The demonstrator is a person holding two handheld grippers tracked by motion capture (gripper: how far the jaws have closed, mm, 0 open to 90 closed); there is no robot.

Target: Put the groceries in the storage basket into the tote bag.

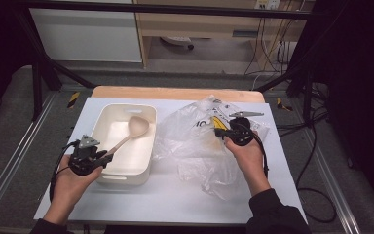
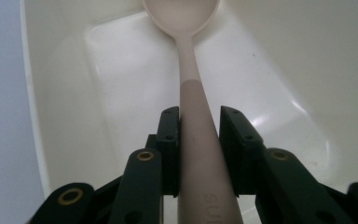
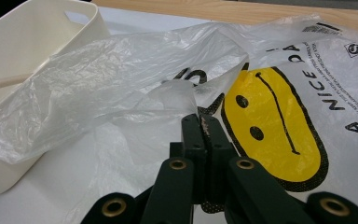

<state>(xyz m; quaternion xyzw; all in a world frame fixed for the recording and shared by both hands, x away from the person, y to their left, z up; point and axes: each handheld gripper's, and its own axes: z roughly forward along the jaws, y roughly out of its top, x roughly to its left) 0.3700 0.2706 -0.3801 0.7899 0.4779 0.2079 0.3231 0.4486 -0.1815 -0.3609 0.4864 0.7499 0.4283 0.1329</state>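
A pale beige spoon [image 1: 137, 126] lies in a cream plastic tub [image 1: 108, 117] at the left of the table, bowl down and handle slanting out toward the near rim. My left gripper [image 1: 106, 157] is shut on that handle; in the left gripper view the black jaws [image 2: 199, 121] flank the spoon [image 2: 191, 88] above the tub floor [image 2: 56, 93]. A crumpled clear plastic bag [image 1: 190, 141] with a yellow smiley print spreads to the right of the tub. My right gripper [image 1: 217, 130] is shut on a fold of the bag [image 3: 121, 70], jaws [image 3: 204, 120] pressed together.
A white mat [image 1: 175, 200] covers the wooden table [image 1: 175, 92], whose bare edge shows at the back. A black metal frame [image 1: 44, 68] surrounds the table. Cables [image 1: 316, 161] trail on the floor at the right. The tub [image 3: 37, 28] sits close against the bag's left side.
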